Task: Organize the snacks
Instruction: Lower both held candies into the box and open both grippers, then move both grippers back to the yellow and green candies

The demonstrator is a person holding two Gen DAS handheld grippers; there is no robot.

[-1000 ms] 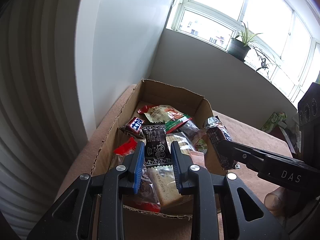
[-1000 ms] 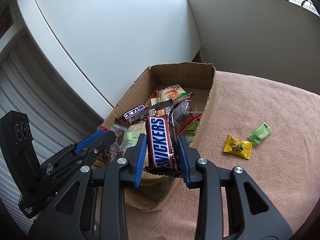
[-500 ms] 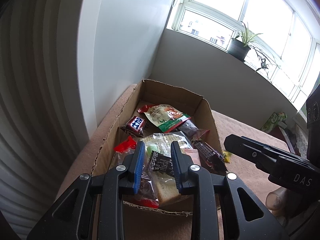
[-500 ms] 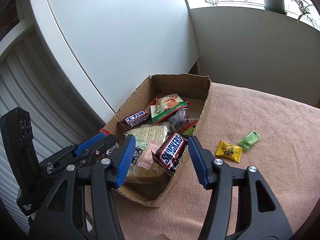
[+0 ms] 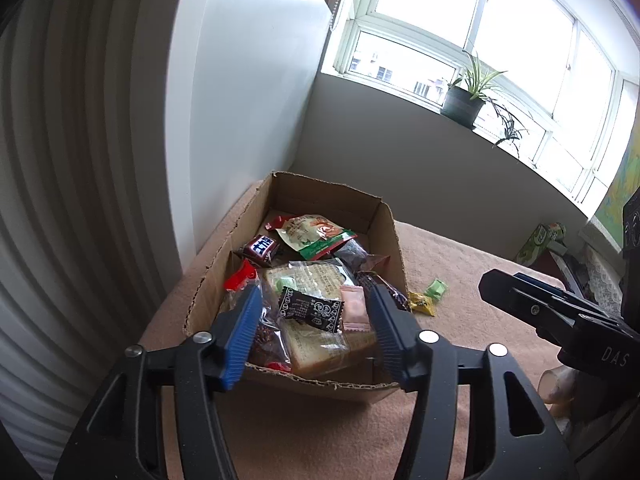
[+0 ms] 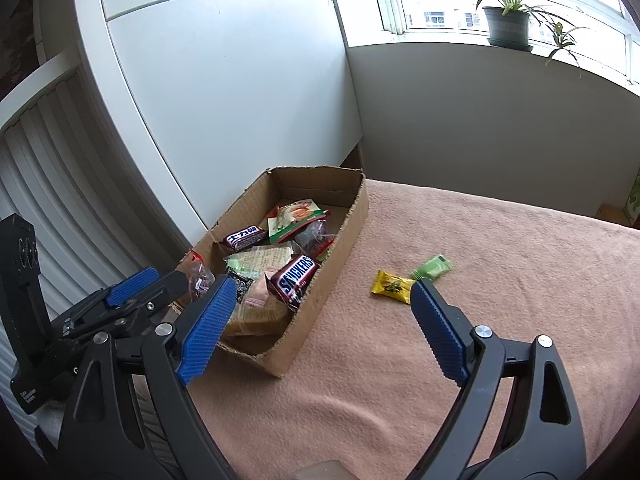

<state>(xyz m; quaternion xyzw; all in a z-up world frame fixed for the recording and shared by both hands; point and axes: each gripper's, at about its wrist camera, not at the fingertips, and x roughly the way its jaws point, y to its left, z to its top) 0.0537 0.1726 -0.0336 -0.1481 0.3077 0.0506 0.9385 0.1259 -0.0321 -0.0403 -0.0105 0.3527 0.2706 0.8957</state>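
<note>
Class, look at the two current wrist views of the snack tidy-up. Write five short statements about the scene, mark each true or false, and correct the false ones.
1. The Snickers bar lies inside the cardboard box. True.
2. The right tool grips the Snickers bar. False: its jaws stand wide open and hold nothing; they have just been opening.
3. A yellow candy and a green candy lie on the pink cloth outside the box. True.
4. The left tool clamps the black packet. False: its jaws have just opened, and the packet lies loose in the box.
5. The box is empty. False: it holds many snacks.
</note>
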